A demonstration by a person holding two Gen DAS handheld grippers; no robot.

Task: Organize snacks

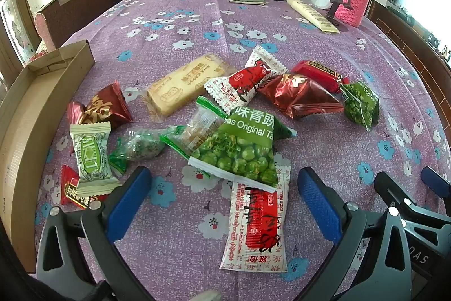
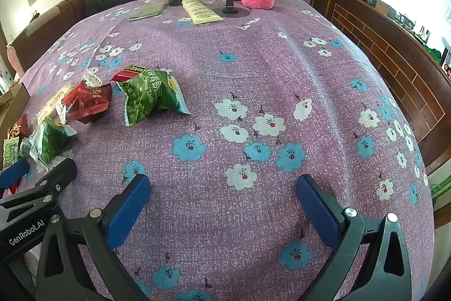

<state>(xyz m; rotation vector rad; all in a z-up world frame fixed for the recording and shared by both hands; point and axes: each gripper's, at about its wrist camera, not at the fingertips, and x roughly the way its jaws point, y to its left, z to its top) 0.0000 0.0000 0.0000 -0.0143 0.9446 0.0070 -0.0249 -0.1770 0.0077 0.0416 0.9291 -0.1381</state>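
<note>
While both the left tongs (image 1: 224,202) and right tongs (image 2: 222,205) stand wide open and empty, a green pea bag (image 1: 242,148) reading "Original Ta" lies beyond the left tongs on the counter (image 1: 197,27), right of the cardboard box (image 1: 36,103). "GenRobot.AI" marks the neighbouring tool in the right view.
</note>
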